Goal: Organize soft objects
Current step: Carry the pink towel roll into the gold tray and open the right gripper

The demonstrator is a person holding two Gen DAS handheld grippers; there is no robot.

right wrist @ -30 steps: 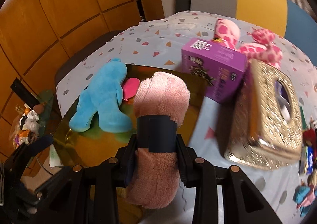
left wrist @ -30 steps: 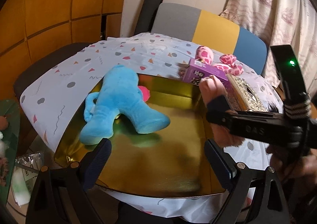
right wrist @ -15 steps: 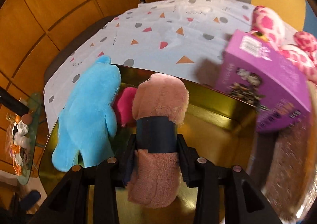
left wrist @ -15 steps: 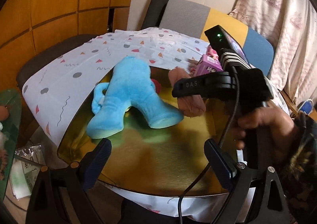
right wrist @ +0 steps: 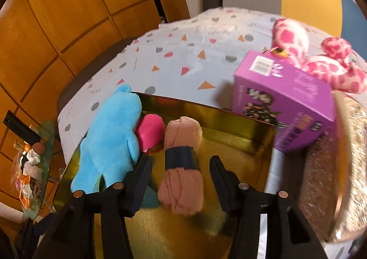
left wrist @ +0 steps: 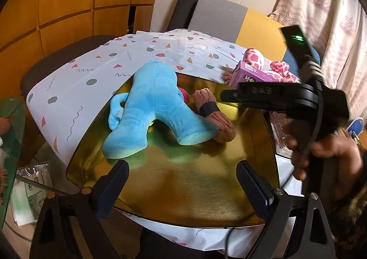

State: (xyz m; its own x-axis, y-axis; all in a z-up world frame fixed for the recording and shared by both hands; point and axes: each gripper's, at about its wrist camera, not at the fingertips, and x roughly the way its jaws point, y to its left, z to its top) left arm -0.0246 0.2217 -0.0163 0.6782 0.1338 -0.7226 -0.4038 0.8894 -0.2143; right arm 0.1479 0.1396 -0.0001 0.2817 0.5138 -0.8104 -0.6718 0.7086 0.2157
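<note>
A gold tray (left wrist: 197, 181) (right wrist: 231, 142) lies on the patterned tablecloth. In it lie a blue plush toy (left wrist: 156, 110) (right wrist: 110, 142), a small pink plush (right wrist: 150, 131) and a rolled pink-brown towel with a dark band (right wrist: 182, 165) (left wrist: 214, 115). My right gripper (right wrist: 180, 174) is open, its fingers either side of the towel, not touching it. My left gripper (left wrist: 183, 185) is open and empty over the tray's near edge. A pink spotted plush (right wrist: 316, 59) (left wrist: 270, 64) lies beyond the tray.
A purple box (right wrist: 284, 100) (left wrist: 250, 75) stands by the tray's far right corner. A glittery gold tissue box (right wrist: 332, 167) sits at the right. A chair with a grey, yellow and blue back (left wrist: 231, 22) stands behind the table. A glass side table (right wrist: 32, 167) is at the left.
My right gripper carried the rolled towel over the tray, set it down beside the blue plush, and opened. My left gripper stayed open over the tray's near edge.
</note>
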